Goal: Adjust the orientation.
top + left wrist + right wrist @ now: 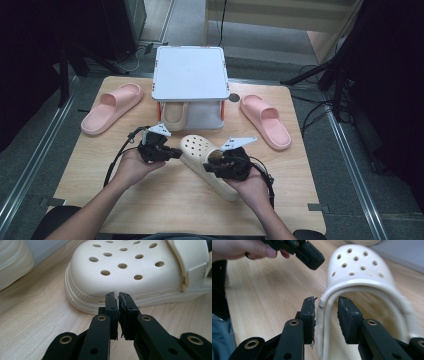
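Note:
A cream clog (200, 150) with holes in its toe lies on the wooden table (165, 200), toe toward the back left. My left gripper (176, 153) is shut with nothing in it; in the left gripper view its tips (117, 296) stand just short of the clog's toe sole (82, 300). My right gripper (212, 165) is at the clog's heel end. In the right gripper view its jaws (326, 302) stand open, straddling the clog's side rim (322, 315), with a gap beside the right pad. The left gripper (312, 258) is farther off by the toe (359, 267).
A white two-level rack (189, 75) stands at the back middle, with a second cream clog (173, 115) on its lower level. One pink slipper (111, 107) lies at the back left and another (265, 121) at the right. Both forearms come in over the table's near edge.

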### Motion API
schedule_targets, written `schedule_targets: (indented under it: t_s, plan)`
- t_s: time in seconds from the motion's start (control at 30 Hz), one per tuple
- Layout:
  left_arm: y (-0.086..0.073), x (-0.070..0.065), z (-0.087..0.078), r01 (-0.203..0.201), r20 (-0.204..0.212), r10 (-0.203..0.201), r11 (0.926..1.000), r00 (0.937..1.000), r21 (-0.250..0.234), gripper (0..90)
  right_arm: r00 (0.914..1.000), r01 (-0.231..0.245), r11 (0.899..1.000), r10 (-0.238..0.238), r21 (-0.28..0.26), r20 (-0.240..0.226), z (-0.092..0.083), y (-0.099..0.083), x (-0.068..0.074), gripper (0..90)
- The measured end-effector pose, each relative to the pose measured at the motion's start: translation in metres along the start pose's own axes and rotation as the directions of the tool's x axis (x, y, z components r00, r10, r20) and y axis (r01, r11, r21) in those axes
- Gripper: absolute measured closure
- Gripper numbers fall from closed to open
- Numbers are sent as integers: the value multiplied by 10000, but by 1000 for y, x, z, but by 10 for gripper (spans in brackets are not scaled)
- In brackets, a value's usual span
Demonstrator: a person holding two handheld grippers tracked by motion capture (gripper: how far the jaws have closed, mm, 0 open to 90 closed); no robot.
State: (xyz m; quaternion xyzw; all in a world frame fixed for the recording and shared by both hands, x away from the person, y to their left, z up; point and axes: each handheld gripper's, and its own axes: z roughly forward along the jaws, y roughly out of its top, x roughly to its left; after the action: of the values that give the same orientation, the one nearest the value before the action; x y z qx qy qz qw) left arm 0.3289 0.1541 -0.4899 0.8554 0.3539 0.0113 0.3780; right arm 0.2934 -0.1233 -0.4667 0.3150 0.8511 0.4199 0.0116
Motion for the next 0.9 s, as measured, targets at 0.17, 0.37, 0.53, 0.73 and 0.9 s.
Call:
schedule_targets:
  t_s: [0.17, 0.37, 0.53, 0.73, 0.9]
  plan:
    - [1, 0, 2, -17, -58, 18, 9999, 10000, 109, 853, 9990, -168, 9995, 178, -269, 399, -24, 1, -11, 856]
    - [0, -2, 7, -72, -57, 73, 9997, 10000, 222, 853, 9925, -538, 9981, 569, -310, 1086, -33, 0, -37, 900]
    - [-2, -5, 13, 6, -209, -2, 9999, 9998, 153, 844, 9860, -470, 9986, 506, -259, 1588, -25, 5, -53, 900]
    - [-2, -5, 14, -9, -257, 11, 10000, 9997, 91, 851, 9850, -544, 9950, 398, 835, 1680, -2, -2, -69, 900]
    - [-2, -5, 15, 23, -283, -23, 10000, 9996, 24, 852, 9856, -625, 9930, 456, 1004, 1631, 2, -4, -69, 900]
